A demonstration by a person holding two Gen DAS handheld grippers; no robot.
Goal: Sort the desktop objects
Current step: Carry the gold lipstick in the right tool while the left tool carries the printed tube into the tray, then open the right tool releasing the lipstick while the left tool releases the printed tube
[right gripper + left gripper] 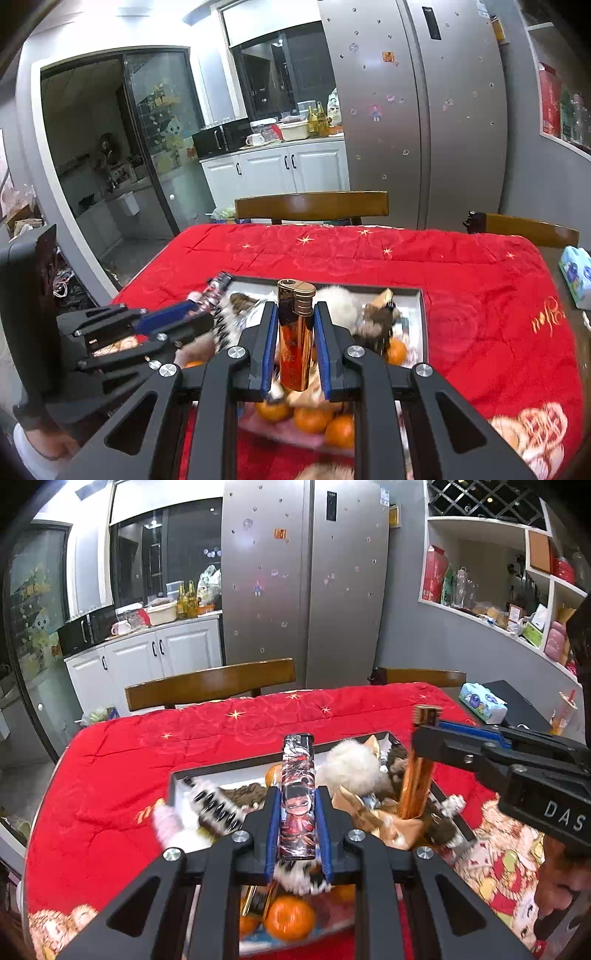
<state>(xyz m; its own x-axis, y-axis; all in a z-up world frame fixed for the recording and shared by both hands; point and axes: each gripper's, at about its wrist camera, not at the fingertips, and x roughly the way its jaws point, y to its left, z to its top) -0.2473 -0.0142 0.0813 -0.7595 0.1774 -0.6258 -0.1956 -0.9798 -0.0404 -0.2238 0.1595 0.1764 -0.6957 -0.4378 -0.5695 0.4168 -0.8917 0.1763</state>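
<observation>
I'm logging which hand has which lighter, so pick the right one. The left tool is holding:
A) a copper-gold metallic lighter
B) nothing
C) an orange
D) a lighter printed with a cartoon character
D: in the left wrist view the left tool is shut on the cartoon-print lighter, while the copper-gold lighter stands in the right tool, both above the tray.

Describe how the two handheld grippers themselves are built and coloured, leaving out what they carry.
The left gripper and the right gripper look alike: matte black angular linkage arms with triangular cutouts, round silver bolt heads at the pivots, and blue pads lining the inner faces of the fingers. The right gripper's black body carries white letters "DAS" in the left wrist view. No cables show.
</observation>
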